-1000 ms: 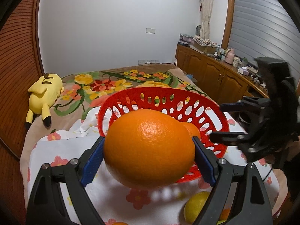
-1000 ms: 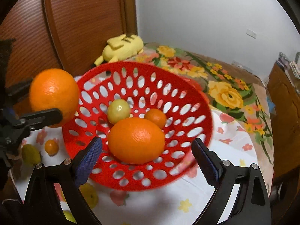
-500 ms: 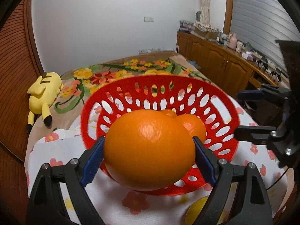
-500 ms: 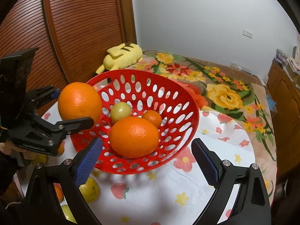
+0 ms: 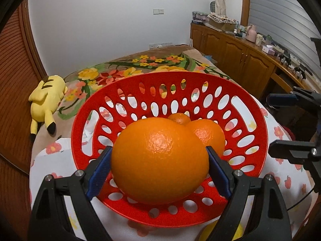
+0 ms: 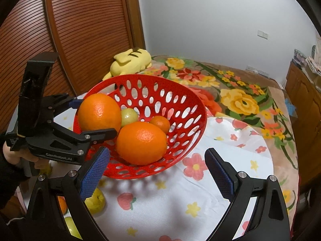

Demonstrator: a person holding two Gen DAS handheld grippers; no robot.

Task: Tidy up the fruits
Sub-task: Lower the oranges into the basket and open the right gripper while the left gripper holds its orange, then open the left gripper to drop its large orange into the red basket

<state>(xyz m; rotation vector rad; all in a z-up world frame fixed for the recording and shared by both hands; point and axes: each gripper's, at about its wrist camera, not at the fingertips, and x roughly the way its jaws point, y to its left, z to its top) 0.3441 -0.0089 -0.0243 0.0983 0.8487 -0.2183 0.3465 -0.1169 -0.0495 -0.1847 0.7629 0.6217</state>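
My left gripper [image 5: 159, 170] is shut on a big orange [image 5: 160, 160], both blue pads pressed against its sides. From the right wrist view this held orange [image 6: 99, 113] hangs over the near left rim of the red perforated basket [image 6: 186, 104], with the left gripper [image 6: 94, 118] around it. Inside the basket lie another large orange [image 6: 141, 142], a small mandarin [image 6: 160, 123] and a yellow-green fruit [image 6: 129, 116]. My right gripper [image 6: 156, 172] stands open in front of the basket, nothing between its pads.
The basket [image 5: 250, 108] rests on a flowered white cloth [image 6: 230, 160] over a round table. Loose yellow-green fruits [image 6: 96, 200] and a small orange [image 6: 61, 203] lie at the table's near left. A yellow plush toy [image 5: 47, 100] lies on the bed beyond. Wooden cabinets [image 5: 240, 56] line the right wall.
The left gripper carried the big orange forward and down, from outside the basket's near rim to over its inside. The right gripper drew back from the basket and stayed open.
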